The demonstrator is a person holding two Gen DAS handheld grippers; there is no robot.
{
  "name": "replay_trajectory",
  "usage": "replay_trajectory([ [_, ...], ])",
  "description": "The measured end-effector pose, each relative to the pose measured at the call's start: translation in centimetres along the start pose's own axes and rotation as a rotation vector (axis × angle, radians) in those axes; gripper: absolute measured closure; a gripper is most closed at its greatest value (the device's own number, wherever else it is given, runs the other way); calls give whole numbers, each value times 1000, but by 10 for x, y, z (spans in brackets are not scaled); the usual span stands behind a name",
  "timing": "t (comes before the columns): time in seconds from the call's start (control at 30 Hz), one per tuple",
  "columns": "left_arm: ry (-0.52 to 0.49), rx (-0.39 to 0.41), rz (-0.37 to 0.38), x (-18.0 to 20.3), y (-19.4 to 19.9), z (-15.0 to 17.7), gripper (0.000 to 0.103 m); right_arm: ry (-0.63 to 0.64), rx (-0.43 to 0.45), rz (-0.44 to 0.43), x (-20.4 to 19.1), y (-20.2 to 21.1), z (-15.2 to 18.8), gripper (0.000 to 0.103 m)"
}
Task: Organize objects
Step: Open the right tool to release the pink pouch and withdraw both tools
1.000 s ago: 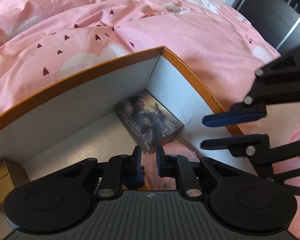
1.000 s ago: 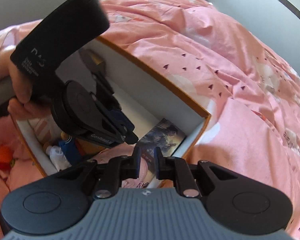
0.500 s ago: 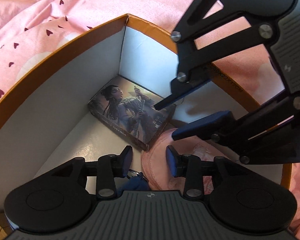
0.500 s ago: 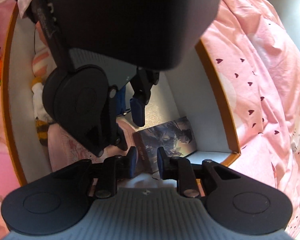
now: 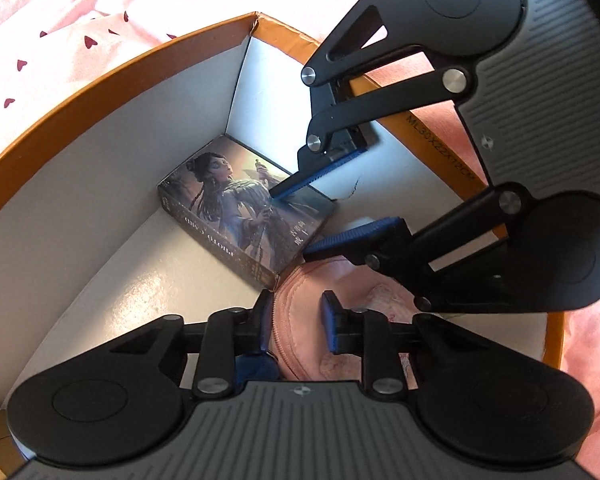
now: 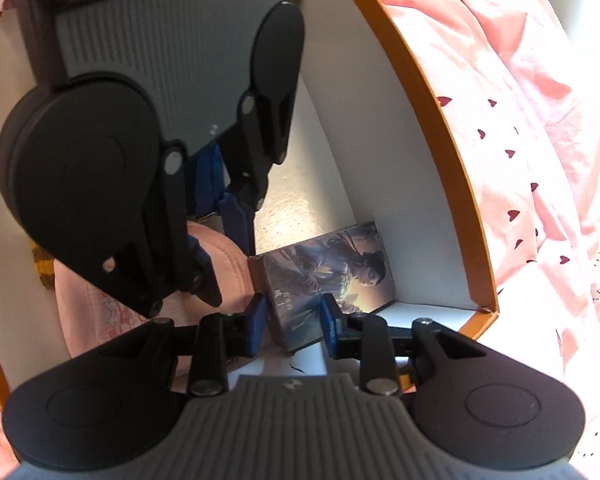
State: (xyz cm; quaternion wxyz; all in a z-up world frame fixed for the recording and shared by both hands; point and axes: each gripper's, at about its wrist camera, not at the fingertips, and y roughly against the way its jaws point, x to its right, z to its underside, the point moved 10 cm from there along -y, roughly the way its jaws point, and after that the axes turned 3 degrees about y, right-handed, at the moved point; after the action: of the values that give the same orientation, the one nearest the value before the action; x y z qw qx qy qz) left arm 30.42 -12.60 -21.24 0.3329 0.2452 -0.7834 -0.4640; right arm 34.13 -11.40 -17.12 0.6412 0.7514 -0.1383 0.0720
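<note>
Two grippers inside orange box (image 5: pixel 112 72) on bed. Left gripper (image 5: pixel 296 314) jaws closing around pink pouch (image 5: pixel 300 300); right gripper (image 6: pixel 292 320) jaws opening, straddling card box (image 5: pixel 240 208) in corner, not gripping. Risk: grippers collide, crowded corner.

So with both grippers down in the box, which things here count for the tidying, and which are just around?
In play:
- orange-rimmed box
- picture card box in its corner
- pink pouch
- left gripper, closing over the pouch
- right gripper, opening

Just around:
- pink heart-print bedding

Orange-rimmed white box (image 5: pixel 100 92); pink heart-print bedding (image 6: pixel 540 140)
</note>
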Motion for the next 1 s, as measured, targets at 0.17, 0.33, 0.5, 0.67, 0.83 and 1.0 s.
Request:
replay_trajectory([
  [0.17, -6, -1, 2, 7, 4, 6, 79, -17, -9, -7, 2, 0, 0, 73],
  [0.33, 5, -3, 1, 13, 1, 12, 79, -6, -30, 5, 0, -6, 1, 68],
  [0.5, 54, 42, 4, 15, 6, 18, 80, -48, -1, -35, 7, 13, 0, 71],
  [0.67, 81, 106, -11, 21, 20, 24, 79, -115, -6, -55, 16, 14, 0, 91],
  [0.83, 112, 126, -74, 25, 33, 35, 78, -119, -53, -56, 11, 2, 1, 96],
  [1.0, 216, 228, -169, 33, 62, 41, 79, -133, -49, -22, 10, 11, 1, 97],
])
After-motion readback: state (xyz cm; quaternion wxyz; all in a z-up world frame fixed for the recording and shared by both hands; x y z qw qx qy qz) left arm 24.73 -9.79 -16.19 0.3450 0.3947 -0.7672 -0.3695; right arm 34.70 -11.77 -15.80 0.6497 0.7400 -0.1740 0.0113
